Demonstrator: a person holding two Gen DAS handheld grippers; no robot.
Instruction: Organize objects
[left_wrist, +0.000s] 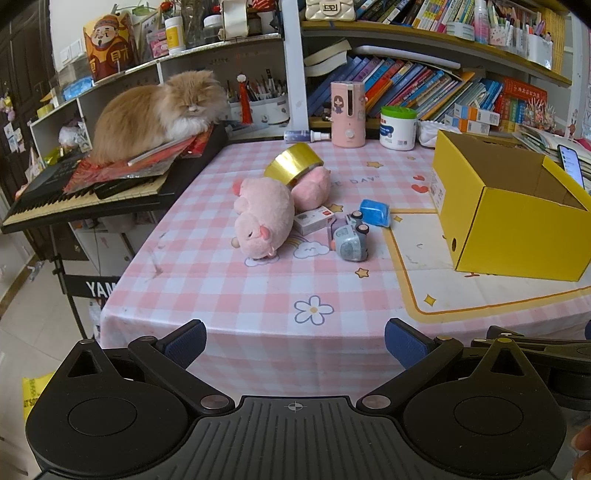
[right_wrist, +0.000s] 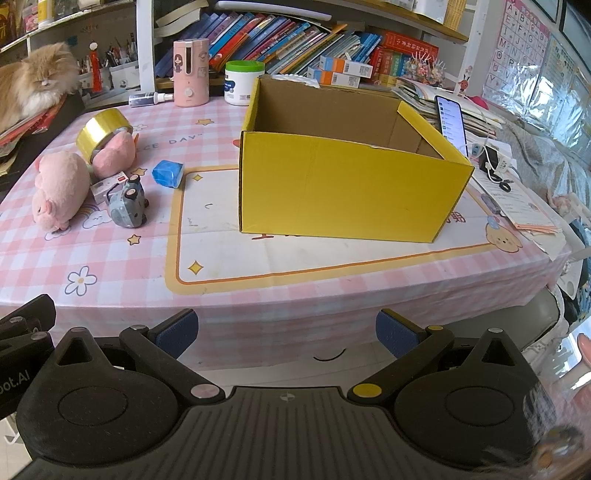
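An open yellow cardboard box (left_wrist: 517, 229) (right_wrist: 343, 188) stands empty on the right of the pink checked tablecloth (left_wrist: 229, 295) (right_wrist: 122, 273). Left of it lies a cluster: two pink plush pigs (left_wrist: 264, 218) (right_wrist: 61, 188), with a gold tape roll (left_wrist: 293, 164) (right_wrist: 99, 133) resting on the farther one, a small white card box (left_wrist: 314, 219), a grey toy car (left_wrist: 351, 240) (right_wrist: 127, 203) and a blue wrapped block (left_wrist: 375, 212) (right_wrist: 168, 173). My left gripper (left_wrist: 295, 343) and right gripper (right_wrist: 286, 332) both hang open before the table's near edge, holding nothing.
An orange cat (left_wrist: 159, 110) (right_wrist: 37, 81) sits on papers atop a keyboard (left_wrist: 85, 192) at the table's left. A pink humidifier (left_wrist: 348, 114), a green-lidded tub (left_wrist: 398, 127) and bookshelves line the back. A phone (right_wrist: 450, 120), cables and papers lie right of the box.
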